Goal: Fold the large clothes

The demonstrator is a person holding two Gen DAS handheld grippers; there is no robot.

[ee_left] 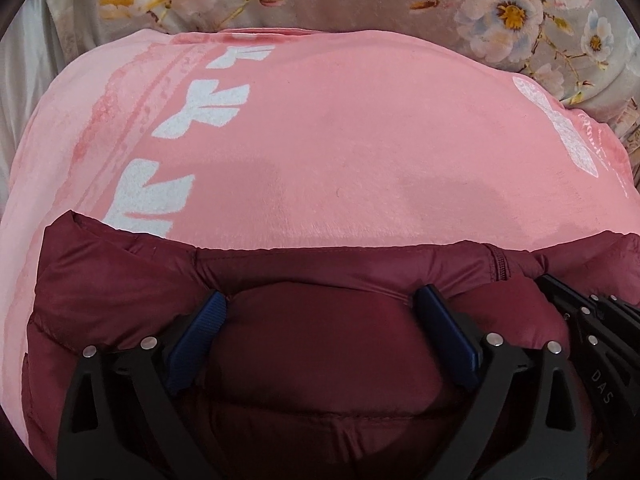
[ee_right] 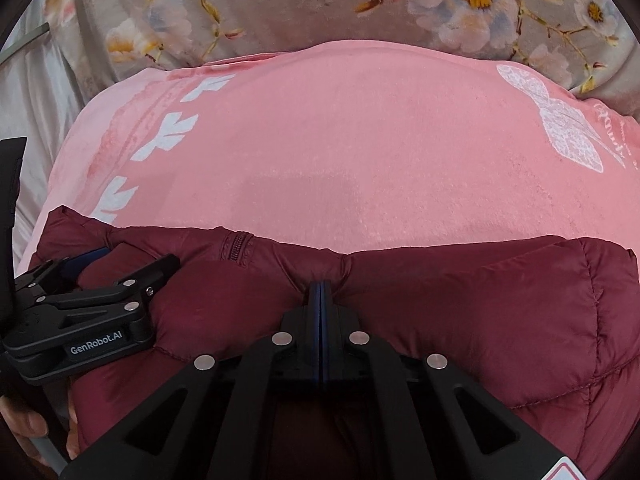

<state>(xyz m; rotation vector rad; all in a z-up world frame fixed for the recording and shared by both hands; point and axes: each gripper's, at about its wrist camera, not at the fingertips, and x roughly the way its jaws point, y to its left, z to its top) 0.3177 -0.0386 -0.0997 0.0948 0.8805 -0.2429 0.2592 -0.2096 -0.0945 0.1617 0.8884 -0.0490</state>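
Maroon quilted nylon fills both views at 6 o'clock: one puffer jacket (ee_left: 320, 360), the only garment in frame.

Right gripper (ee_right: 320, 286): jaws pressed together, blue pads flat against each other, pinching a fold of the jacket at its far hem. Fabric puckers into the pinch from both sides.

Left gripper (ee_left: 322, 304): jaws spread wide. Two blue pads, one at 8 o'clock and one at 4 o'clock of frame centre, straddling a puffed bulge of jacket. Tips dent the fabric near the hem; can't tell whether they grip it.

Count: two grippers, four blue pads, one jacket, one zipper (ee_right: 236, 246). In the right wrist view the zipper sits on the hem at 10 o'clock of the right gripper, between the two grippers. The left gripper appears there at 9 o'clock, near the frame edge, with "GenRobot.AI" on its body. In the left wrist view the right gripper's black linkage pokes in at 4 o'clock.

One hand (ee_right: 28, 428) is partly visible at 8 o'clock in the right wrist view, below the left gripper.

Outward: the jacket lies on one pink blanket (ee_left: 340, 140), hem edge running 9 to 3 across it. The blanket has white leaf-shaped prints in a row at 10 o'clock and one white bow-like print at 2 o'clock. Under that, one floral bedsheet (ee_right: 280, 4) at 12 o'clock, grey with white and pink flowers.

Containers: can't see any.
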